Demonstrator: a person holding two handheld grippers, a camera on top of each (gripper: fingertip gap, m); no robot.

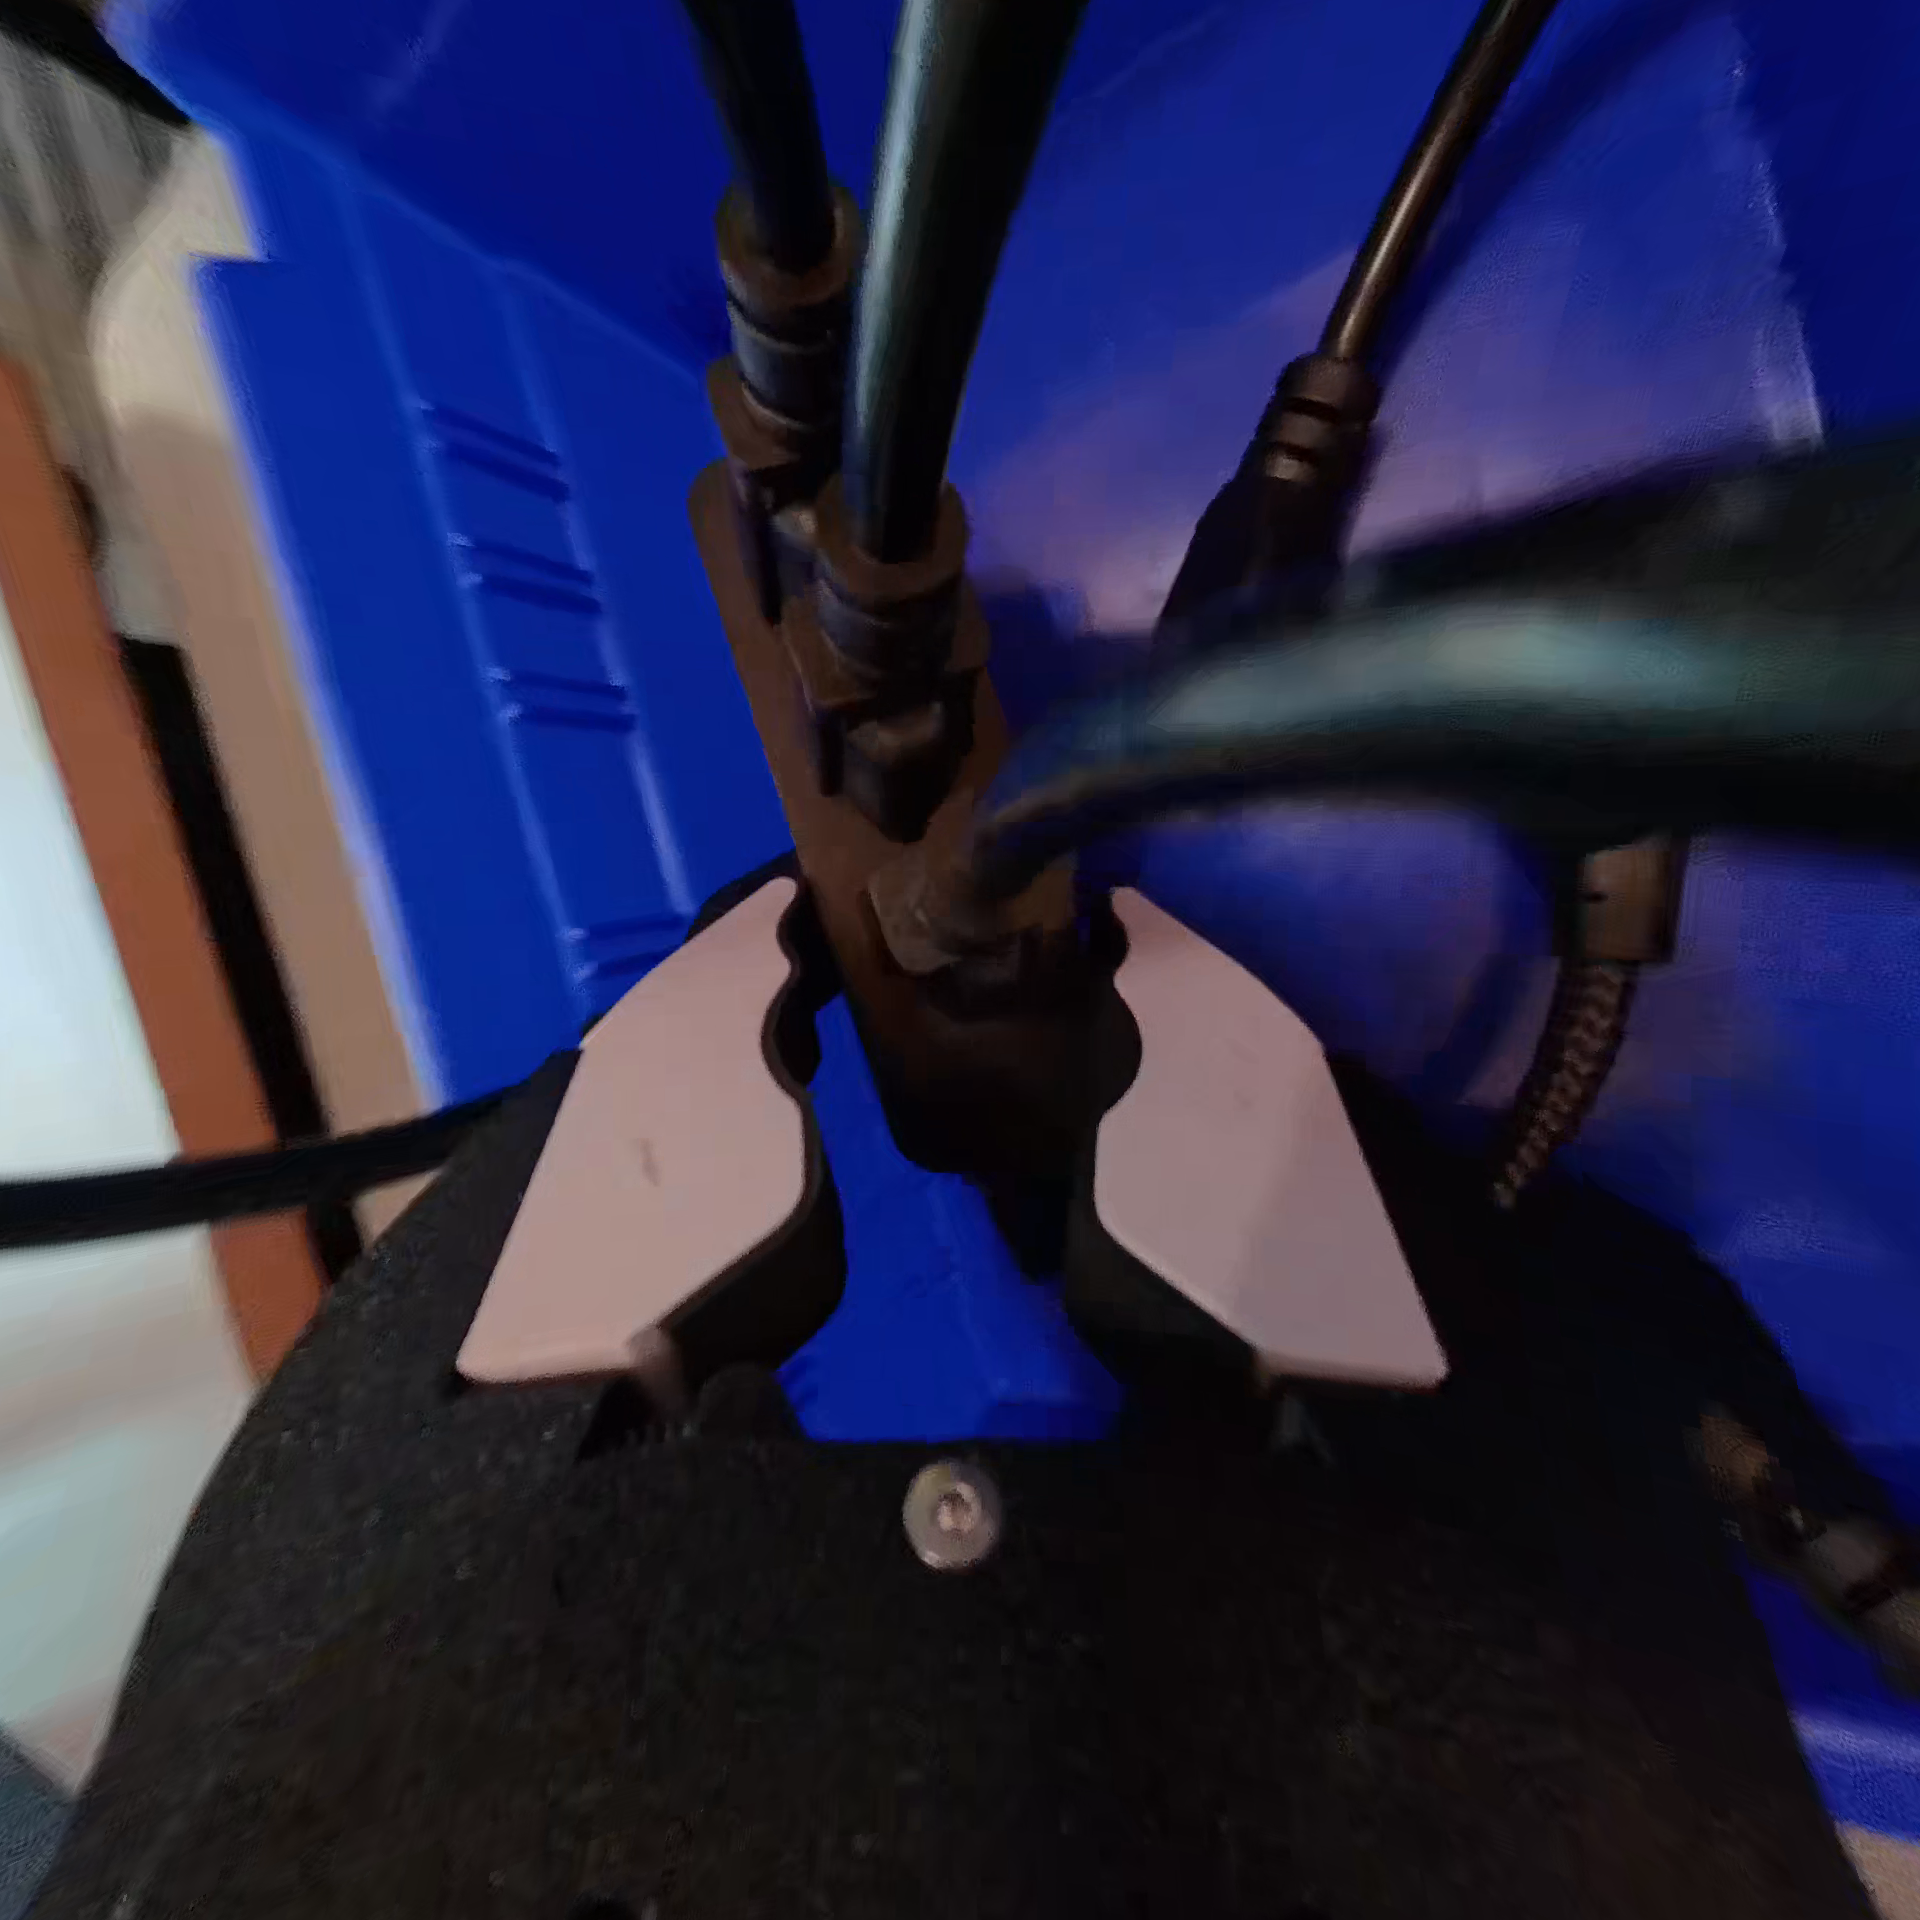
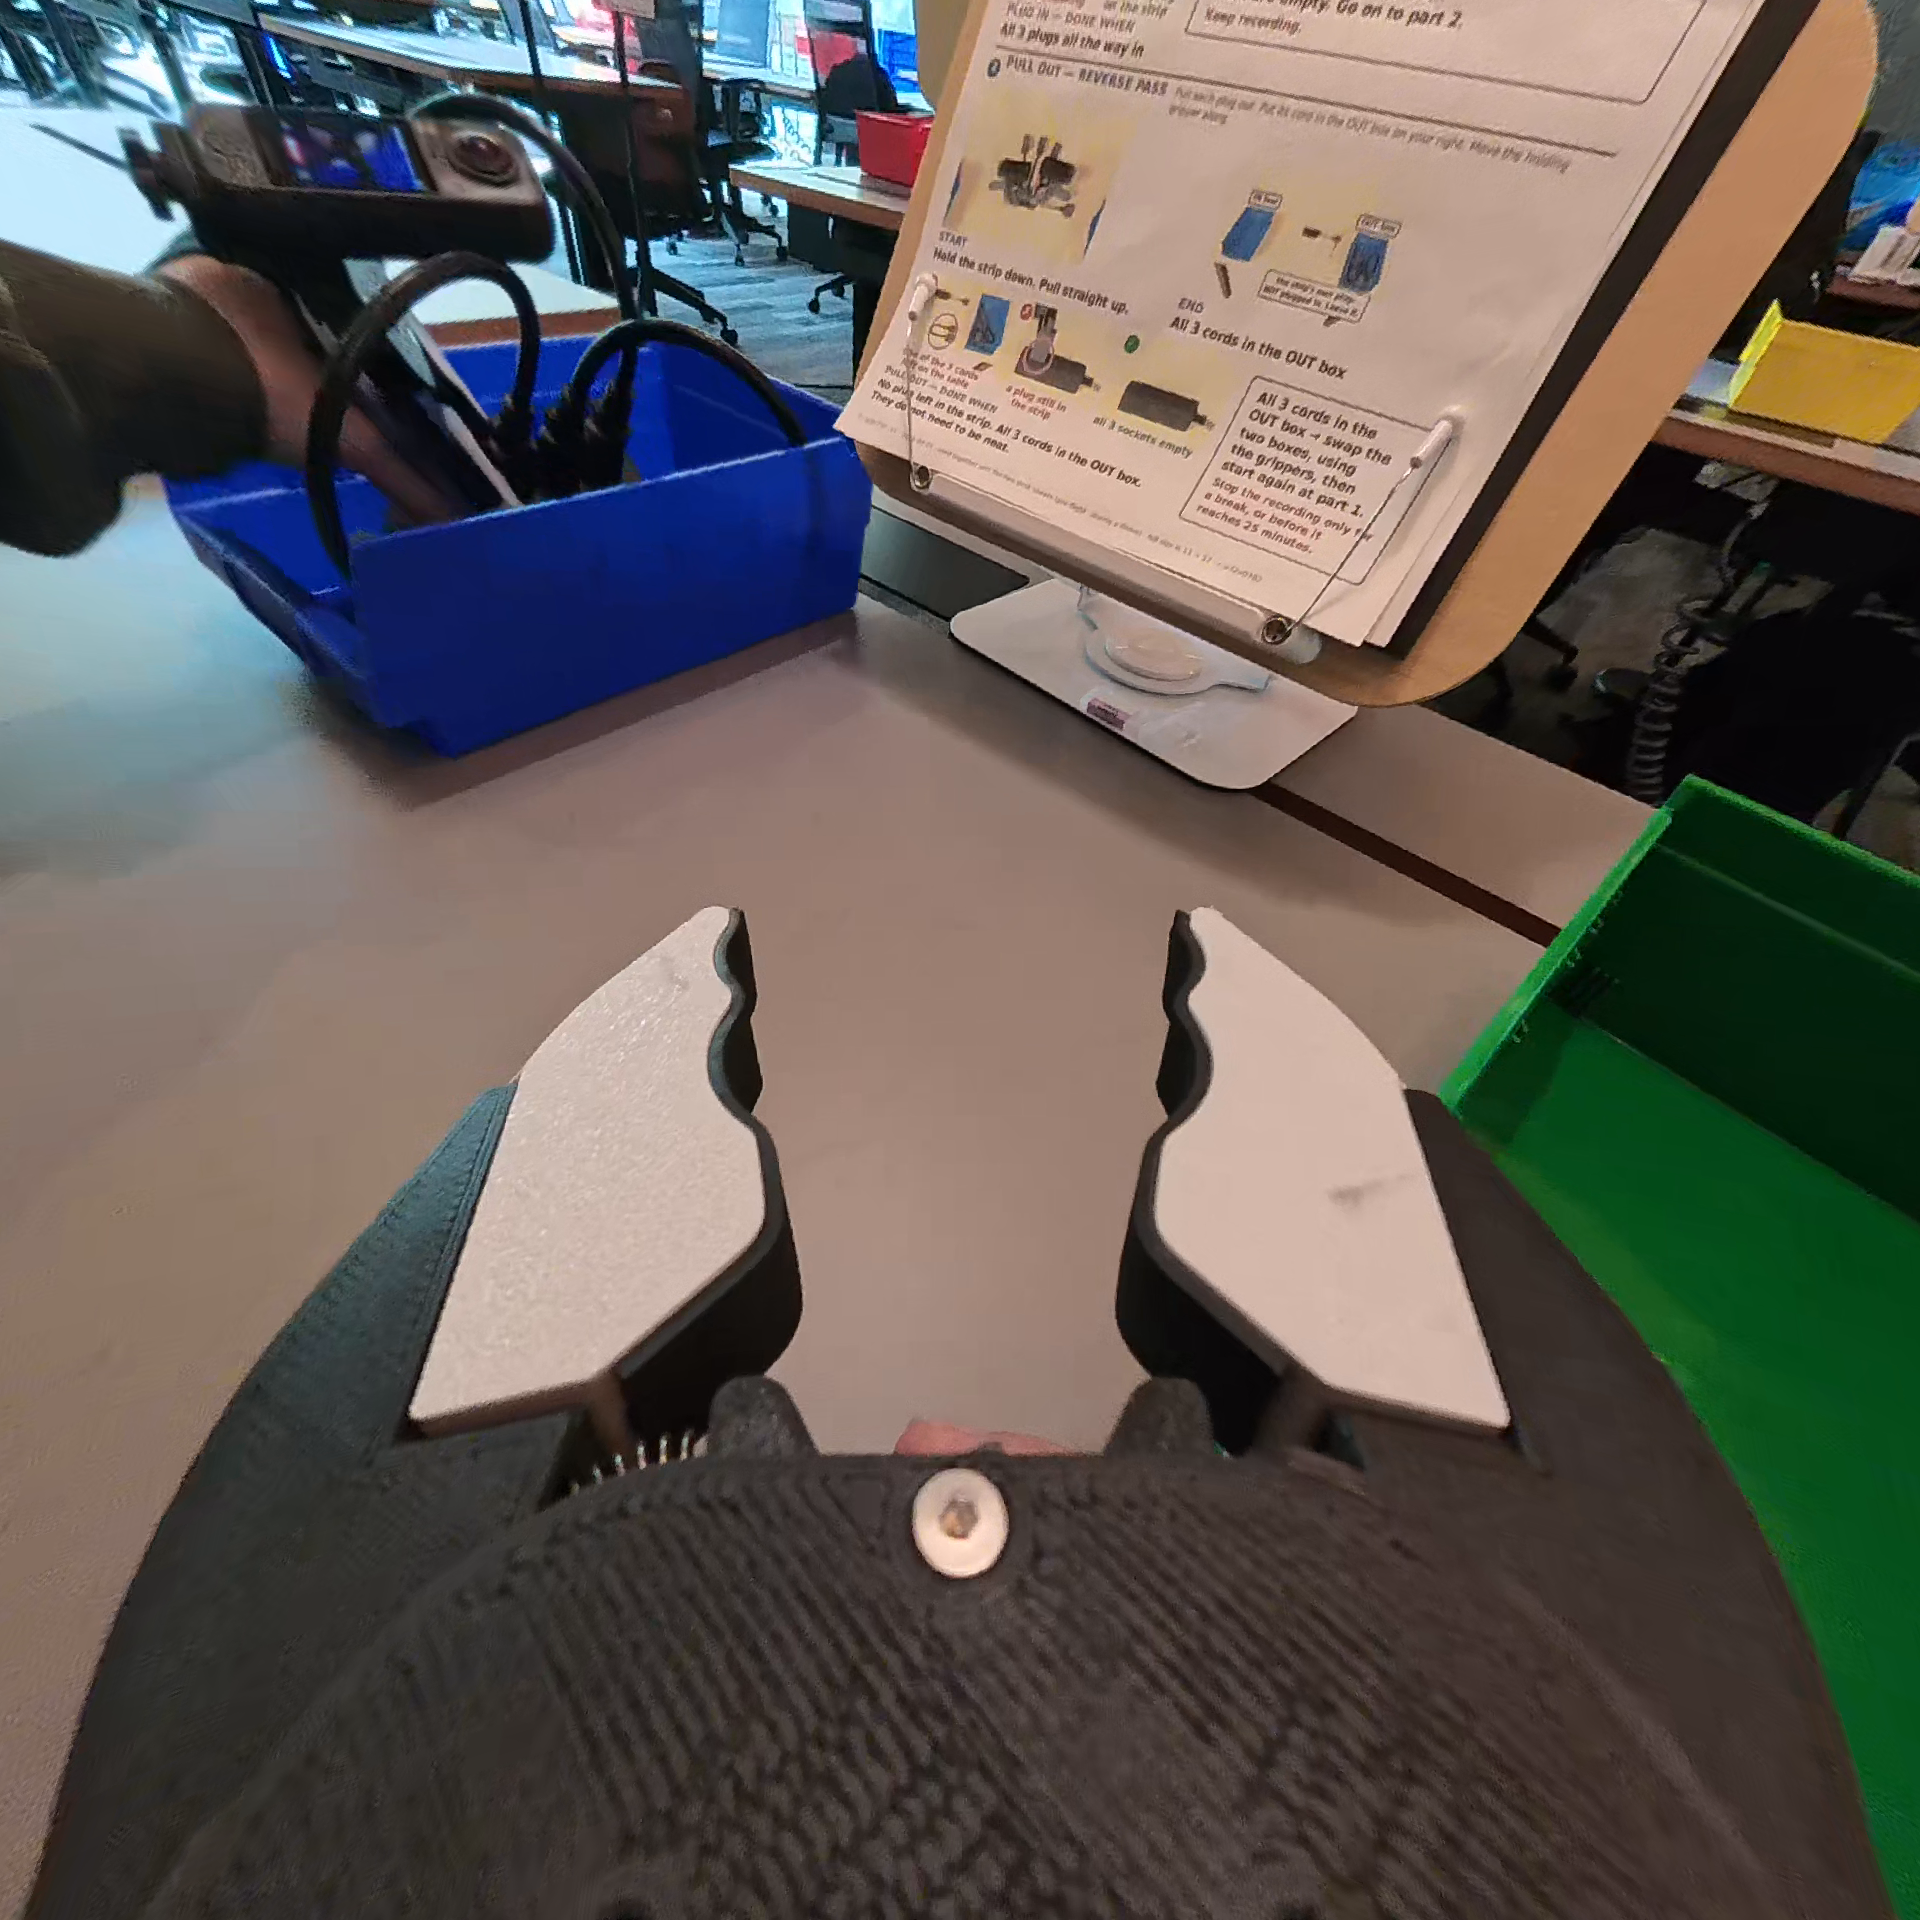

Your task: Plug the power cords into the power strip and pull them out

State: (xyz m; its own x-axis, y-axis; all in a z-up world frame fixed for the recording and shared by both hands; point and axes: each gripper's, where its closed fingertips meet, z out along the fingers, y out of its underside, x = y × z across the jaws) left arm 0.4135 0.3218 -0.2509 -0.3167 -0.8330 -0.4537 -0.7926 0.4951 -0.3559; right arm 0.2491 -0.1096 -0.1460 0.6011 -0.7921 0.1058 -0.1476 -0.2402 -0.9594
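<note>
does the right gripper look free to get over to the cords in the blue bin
Probably yes. The right gripper is open and empty over bare table, nothing between it and the blue bin. The left gripper is already among the cords, so it's crowded.

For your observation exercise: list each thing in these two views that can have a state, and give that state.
Left gripper: fingers closed around the dark power strip, inside the blue bin.
Power cords: plugged into the strip.
Right gripper: fingers open, empty, above the table.
Green bin: no cords visible inside.
</note>
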